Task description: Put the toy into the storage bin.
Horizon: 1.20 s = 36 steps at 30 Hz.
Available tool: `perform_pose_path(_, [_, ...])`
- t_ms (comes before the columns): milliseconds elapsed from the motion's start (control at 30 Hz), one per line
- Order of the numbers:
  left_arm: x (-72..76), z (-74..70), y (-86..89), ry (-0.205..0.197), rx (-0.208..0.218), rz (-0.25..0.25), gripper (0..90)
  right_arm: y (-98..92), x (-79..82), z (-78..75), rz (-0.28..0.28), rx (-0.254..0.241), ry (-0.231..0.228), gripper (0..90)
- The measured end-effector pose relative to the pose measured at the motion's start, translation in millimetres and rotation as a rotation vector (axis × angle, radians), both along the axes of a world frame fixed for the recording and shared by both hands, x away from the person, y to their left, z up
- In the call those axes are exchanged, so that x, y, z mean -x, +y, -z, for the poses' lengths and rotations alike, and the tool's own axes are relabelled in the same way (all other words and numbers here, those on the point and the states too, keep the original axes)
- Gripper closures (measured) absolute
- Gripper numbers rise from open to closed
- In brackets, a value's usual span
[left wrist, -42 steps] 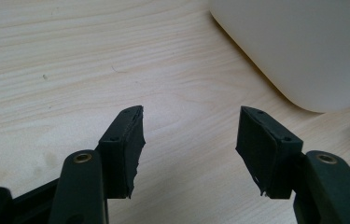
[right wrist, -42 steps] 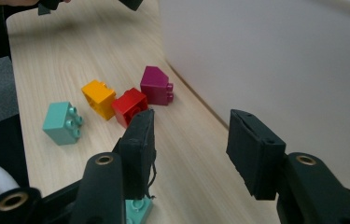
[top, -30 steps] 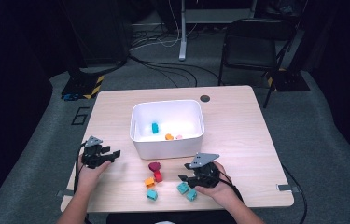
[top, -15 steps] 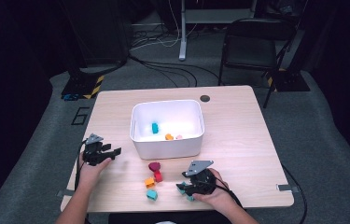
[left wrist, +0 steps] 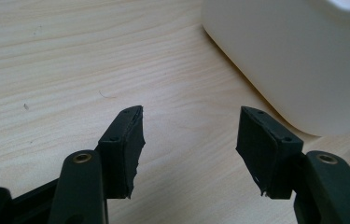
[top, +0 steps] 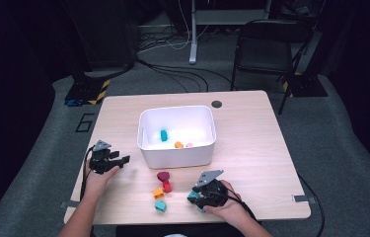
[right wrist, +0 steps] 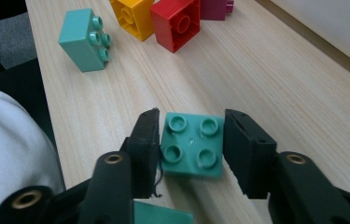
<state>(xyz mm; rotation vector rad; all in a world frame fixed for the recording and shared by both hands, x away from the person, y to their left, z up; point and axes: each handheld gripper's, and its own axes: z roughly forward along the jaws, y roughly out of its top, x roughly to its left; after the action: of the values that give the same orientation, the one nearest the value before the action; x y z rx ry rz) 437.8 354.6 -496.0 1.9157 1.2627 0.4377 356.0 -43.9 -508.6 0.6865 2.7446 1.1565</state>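
In the high view the right hand (top: 229, 205) covers most of the right gripper (top: 203, 196), so the teal four-stud brick (right wrist: 192, 145) between its jaws shows there as a sliver of colour at most. The right gripper view is plainer: the brick sits studs up between the two pads, which have just been closing and now press on its sides, holding it. Another teal piece (right wrist: 161, 214) is cut off at the bottom edge of that view and hard to identify; it may be a second brick beneath the first.

The right forearm comes in from the bottom edge, the gripper lying low over the wooden table (top: 251, 148) near its front edge. The left hand (top: 96, 177) rests near the table's left edge, and the left gripper (top: 118, 160) points toward the white bin (top: 177, 155) with its jaws wide apart and nothing between them.

A loose teal brick (top: 161, 206), a yellow brick (top: 158, 192), a red brick (top: 166, 187) and a dark magenta piece (top: 163, 176) lie between the two hands, just in front of the bin. The table is bare to the right of the bin and behind it. The bin's near wall fills the upper right of the left gripper view, just beyond the jaws.
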Motion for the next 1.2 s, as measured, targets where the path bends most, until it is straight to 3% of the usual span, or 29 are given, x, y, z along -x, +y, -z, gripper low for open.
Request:
perform_pose_path(833, [7.3,-0.6,6.0,-0.005,-0.006,-0.017,41.0,-2.1,-14.5,-11.7,0.039,-0.023,-0.037,58.6])
perform_pose_path(1200, [8.7,-1.1,6.3,-0.006,-0.004,-0.022,40.9,-7.5,-14.5,-42.5,0.025,-0.057,-0.063,58.7])
